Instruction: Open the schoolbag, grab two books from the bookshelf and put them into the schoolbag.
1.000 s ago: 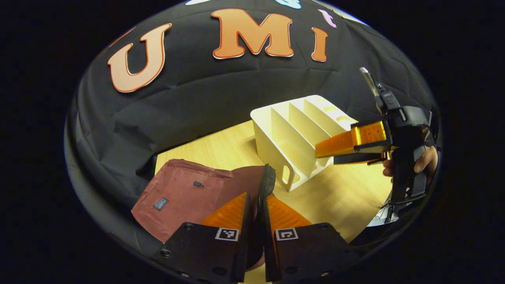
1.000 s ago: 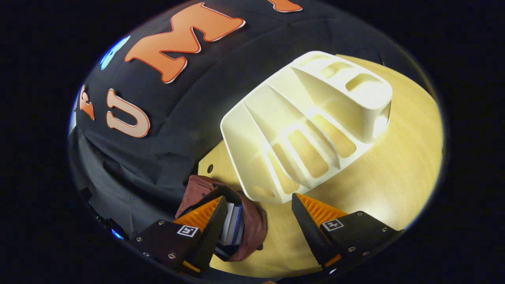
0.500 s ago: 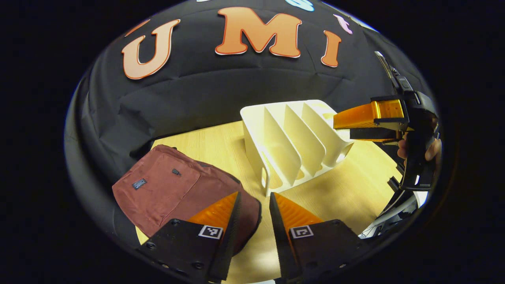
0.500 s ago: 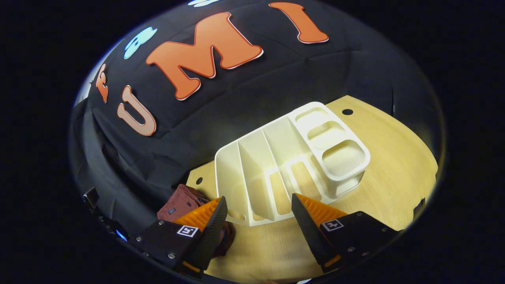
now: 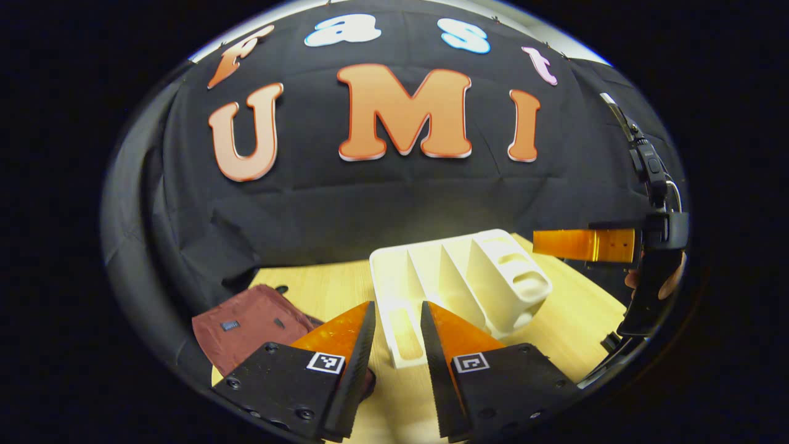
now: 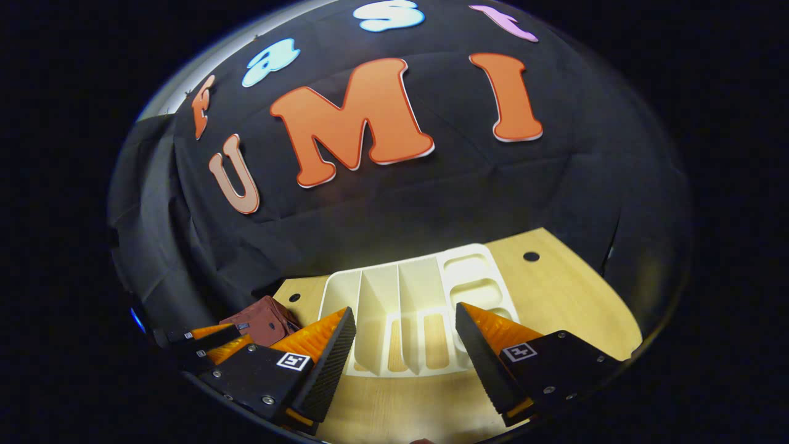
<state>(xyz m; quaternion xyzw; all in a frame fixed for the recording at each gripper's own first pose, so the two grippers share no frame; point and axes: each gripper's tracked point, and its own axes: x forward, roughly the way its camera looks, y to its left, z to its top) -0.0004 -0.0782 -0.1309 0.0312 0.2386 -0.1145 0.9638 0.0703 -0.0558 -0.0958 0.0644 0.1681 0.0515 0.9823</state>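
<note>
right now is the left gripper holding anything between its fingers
No: in the left gripper view the left gripper is open, with only the wooden table and the white bookshelf showing through the gap.

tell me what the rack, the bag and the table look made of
Rack: probably moulded plastic, cream, smooth with a slight sheen and rounded slot edges. Bag: maroon woven fabric, matte, soft folds. Table: light wood or wood-look laminate, fine straight grain; which of the two is unclear.
</note>
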